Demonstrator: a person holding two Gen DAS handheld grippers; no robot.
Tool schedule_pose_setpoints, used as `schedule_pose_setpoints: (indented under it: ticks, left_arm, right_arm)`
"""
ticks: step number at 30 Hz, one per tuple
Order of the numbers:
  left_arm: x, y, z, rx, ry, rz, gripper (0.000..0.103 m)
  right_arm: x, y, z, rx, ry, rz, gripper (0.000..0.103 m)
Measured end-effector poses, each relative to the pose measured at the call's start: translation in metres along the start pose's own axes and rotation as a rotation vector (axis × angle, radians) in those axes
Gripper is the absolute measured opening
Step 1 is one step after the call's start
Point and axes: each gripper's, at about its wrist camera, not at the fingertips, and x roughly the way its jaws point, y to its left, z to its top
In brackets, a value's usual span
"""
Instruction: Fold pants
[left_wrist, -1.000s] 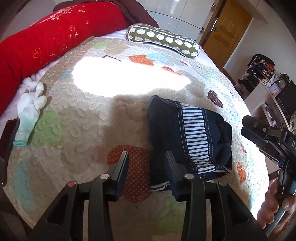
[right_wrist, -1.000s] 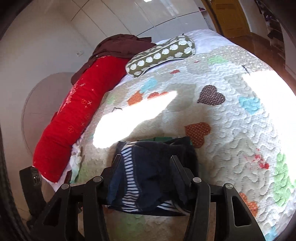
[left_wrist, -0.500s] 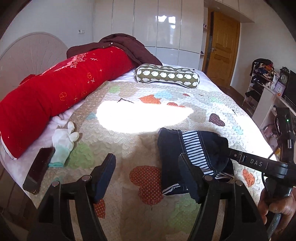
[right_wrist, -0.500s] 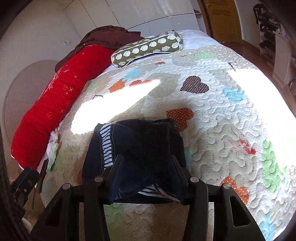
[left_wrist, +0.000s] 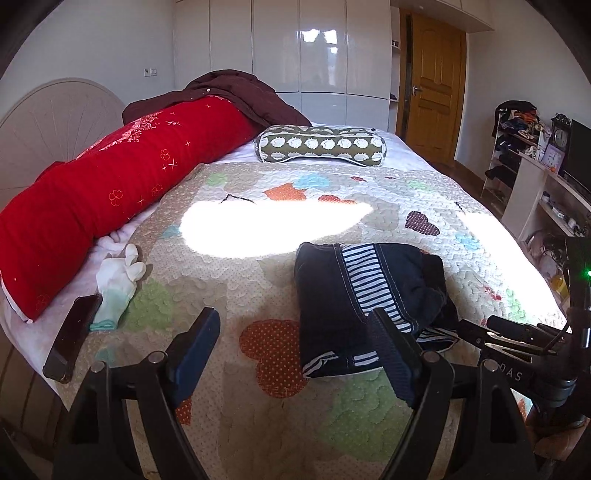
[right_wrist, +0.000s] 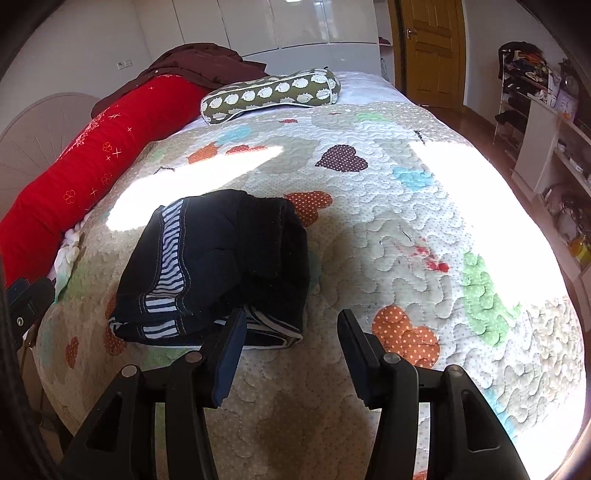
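Note:
The dark navy pants (left_wrist: 369, 295) with a striped band lie folded in a compact bundle on the quilted bedspread (left_wrist: 258, 280). They also show in the right wrist view (right_wrist: 218, 266), left of centre. My left gripper (left_wrist: 291, 332) is open and empty, raised over the quilt just in front and left of the pants. My right gripper (right_wrist: 291, 332) is open and empty, just in front of the pants' near right corner, and shows at the right edge of the left wrist view (left_wrist: 517, 332).
A long red bolster (left_wrist: 110, 206) runs along the left side. A green patterned pillow (left_wrist: 321, 144) lies at the head. A white glove (left_wrist: 118, 280) and a dark phone (left_wrist: 70, 339) lie near the left edge. Shelves (left_wrist: 546, 192) stand to the right.
Both grippers have opened wider and pulled back from the pants. The pants now lie free on the quilt, and both cameras have tilted up to show more of the room.

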Motion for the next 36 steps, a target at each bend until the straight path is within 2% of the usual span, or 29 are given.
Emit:
schedule_pose_setpoints:
  ticks: [11,36]
  left_arm:
    - [0.002,-0.005,-0.009,0.003,0.019,-0.016,0.081]
    - [0.02,-0.002,-0.019,-0.034,0.092,-0.052,0.081]
  right_arm:
    - [0.004,0.0,-0.016,-0.021,0.032,-0.052,0.058]
    - [0.006,0.006,-0.021,-0.048,0.028,-0.088,0.061]
